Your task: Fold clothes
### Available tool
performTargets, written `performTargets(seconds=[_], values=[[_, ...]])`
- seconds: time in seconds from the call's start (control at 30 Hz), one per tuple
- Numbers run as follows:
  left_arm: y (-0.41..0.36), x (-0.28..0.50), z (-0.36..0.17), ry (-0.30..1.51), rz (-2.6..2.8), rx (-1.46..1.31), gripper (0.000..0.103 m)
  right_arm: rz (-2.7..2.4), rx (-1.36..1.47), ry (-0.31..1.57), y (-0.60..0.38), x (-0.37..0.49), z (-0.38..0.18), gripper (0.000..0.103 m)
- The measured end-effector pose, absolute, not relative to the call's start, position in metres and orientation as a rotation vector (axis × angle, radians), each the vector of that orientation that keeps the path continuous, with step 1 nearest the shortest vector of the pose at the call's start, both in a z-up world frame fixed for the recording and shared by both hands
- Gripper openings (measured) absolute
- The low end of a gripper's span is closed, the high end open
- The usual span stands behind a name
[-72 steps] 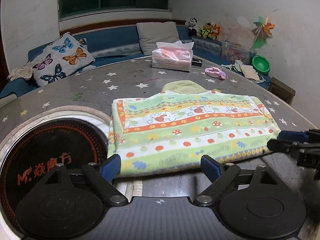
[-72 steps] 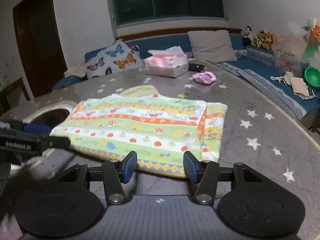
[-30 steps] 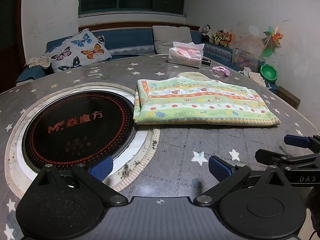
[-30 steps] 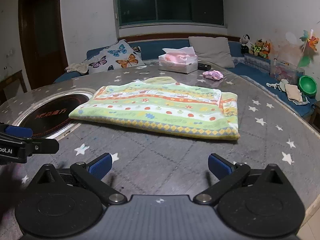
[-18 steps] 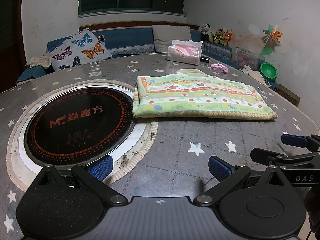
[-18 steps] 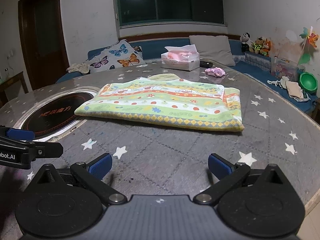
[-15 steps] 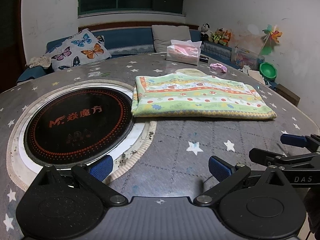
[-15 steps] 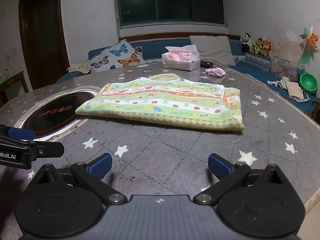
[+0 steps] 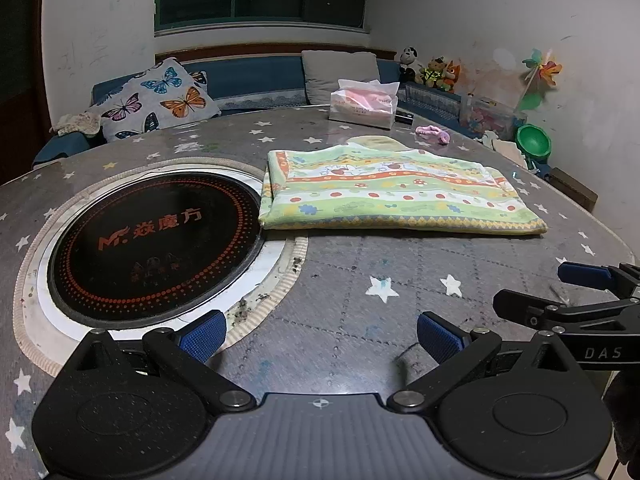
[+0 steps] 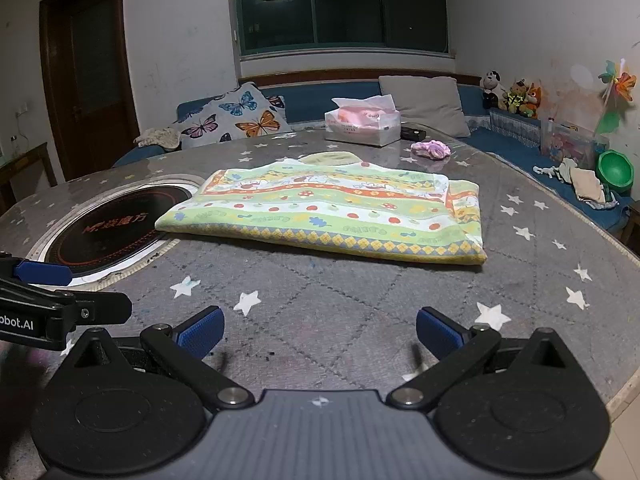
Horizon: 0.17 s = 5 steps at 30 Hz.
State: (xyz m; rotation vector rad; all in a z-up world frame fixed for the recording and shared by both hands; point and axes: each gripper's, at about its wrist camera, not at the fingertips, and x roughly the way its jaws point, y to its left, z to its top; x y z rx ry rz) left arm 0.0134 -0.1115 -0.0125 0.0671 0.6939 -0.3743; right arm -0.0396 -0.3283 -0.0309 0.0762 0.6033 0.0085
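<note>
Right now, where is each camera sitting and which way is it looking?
Left wrist camera: sits on the left gripper, low over the table, looking forward past the round black cooktop toward the folded garment; its own open fingers show below, the right gripper at the right edge.
Right wrist camera: sits on the right gripper, looking forward at the folded garment; its open fingers show below, the left gripper at the left edge.
Shared: both see the garment, cooktop, tissue box and butterfly pillow.
</note>
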Motion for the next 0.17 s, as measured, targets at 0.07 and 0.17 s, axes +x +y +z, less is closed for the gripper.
performTargets(seconds=[0.07,0.17], values=[[-0.1109,0.0129,-0.0116,0.689,-0.375,0.065,0.103,0.01,0.075,0.602,-0.328,-0.0399,-0.0306,0.103],[-0.1101,0.0123,-0.0102,0.683,-0.376,0.063,0.103,0.009,0.075,0.6,-0.3276,-0.0401,-0.0301,0.103]])
